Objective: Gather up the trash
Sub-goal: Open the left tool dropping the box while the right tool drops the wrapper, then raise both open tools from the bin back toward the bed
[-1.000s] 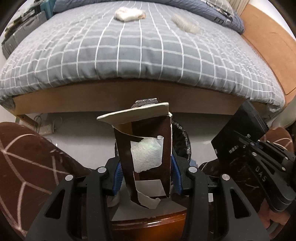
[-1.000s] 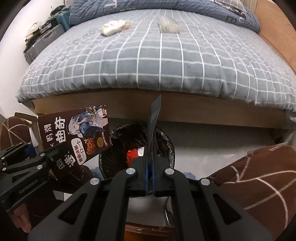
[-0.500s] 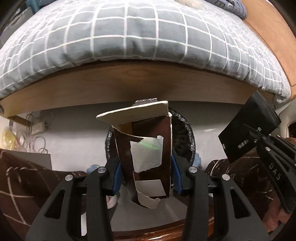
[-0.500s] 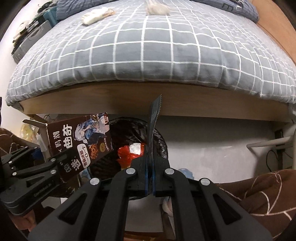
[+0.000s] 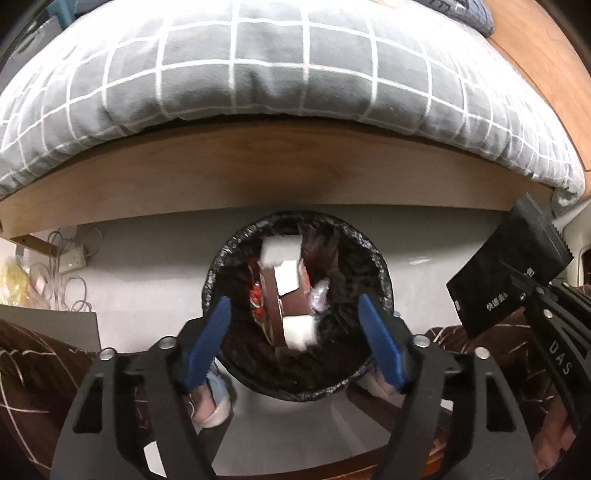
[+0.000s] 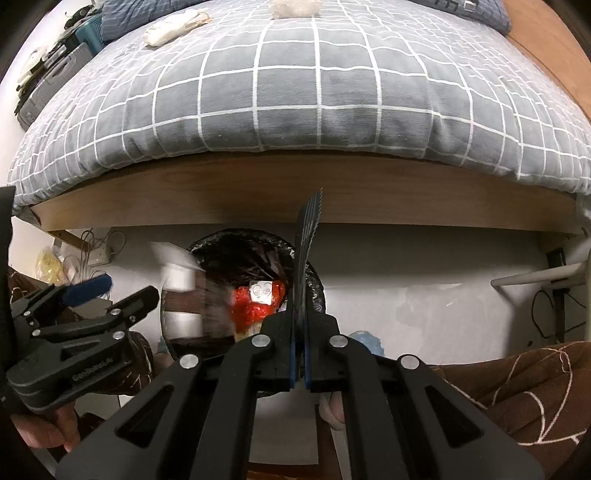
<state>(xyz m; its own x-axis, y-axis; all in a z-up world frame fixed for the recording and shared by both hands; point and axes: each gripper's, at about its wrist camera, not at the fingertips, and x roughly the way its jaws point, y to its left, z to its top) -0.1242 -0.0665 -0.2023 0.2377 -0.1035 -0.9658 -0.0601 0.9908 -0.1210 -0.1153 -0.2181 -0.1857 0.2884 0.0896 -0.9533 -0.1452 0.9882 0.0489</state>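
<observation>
the left gripper [image 5: 293, 332] hangs over the bin [image 5: 218, 258] with its blue pads spread apart and nothing pressed between them; its jaws have just been opening. the brown snack carton [image 5: 286, 295] is loose below them, blurred, inside the mouth of the black-lined bin on top of a red wrapper [image 6: 255, 306]. the right wrist view shows the same carton [image 6: 188, 302] smeared at the bin's left rim, so it looks to be dropping rather than resting.

the right gripper [image 6: 300, 354] is clenched on a flat black pouch [image 6: 308, 236] with a serrated top edge, held edge-on and upright just above the right side of the bin; from the left wrist its printed face [image 5: 506, 280] shows.

the pouch looks thin, light and limp, probably slick film: it likely needs only a light pinch, and a hold low on the body as here lets the top flop. once let go it may flutter sideways, so it wants to be over the middle of the opening first. the carton is light, stiff card with loose torn flaps, easy to crush.

on the grey checked bed [image 6: 295, 92] a white crumpled wrapper [image 6: 173, 27] and a clear plastic wad [image 6: 295, 7] lie near the far edge, both soft and light by their look, best pinched through the bulk.
</observation>
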